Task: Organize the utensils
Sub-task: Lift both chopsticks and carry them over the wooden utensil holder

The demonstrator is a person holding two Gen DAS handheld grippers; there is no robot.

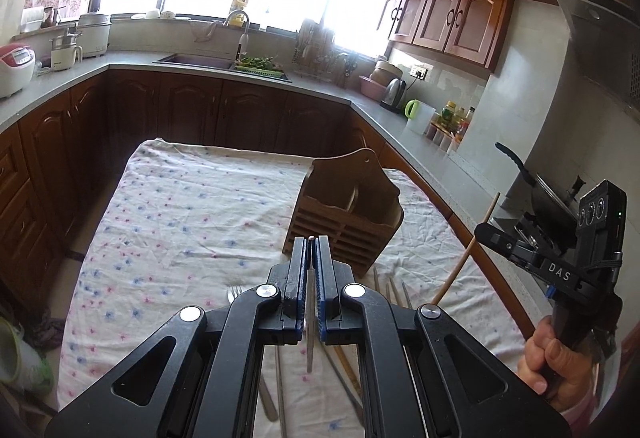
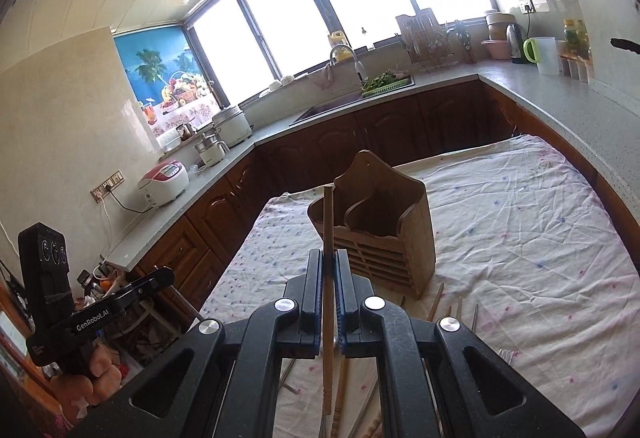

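My left gripper is clamped on a thin metal chopstick; its rounded tip just shows past the blue pads and the rest hangs down behind the jaws. My right gripper is clamped on a long light wooden chopstick, which sticks up well past the fingertips. From the left wrist view the same wooden stick angles up beside my right hand.

Container: a brown wooden utensil holder with a slatted front and a tall arched back stands upright on the counter covered with a white floral cloth. It has two compartments split by a curved divider. Both look empty from the right wrist view, though I can't see down to the bottoms. Neither held chopstick is inside it; both are up in the air in front of it, on the near side.

Loose utensils on the cloth, near side of the holder: a metal fork left of my left gripper, several more thin chopsticks just in front of the holder's base, and more sticks partly hidden under both grippers. Can't count them.

In the background, a sink on the far kitchen worktop holds a green basket of leafy greens.
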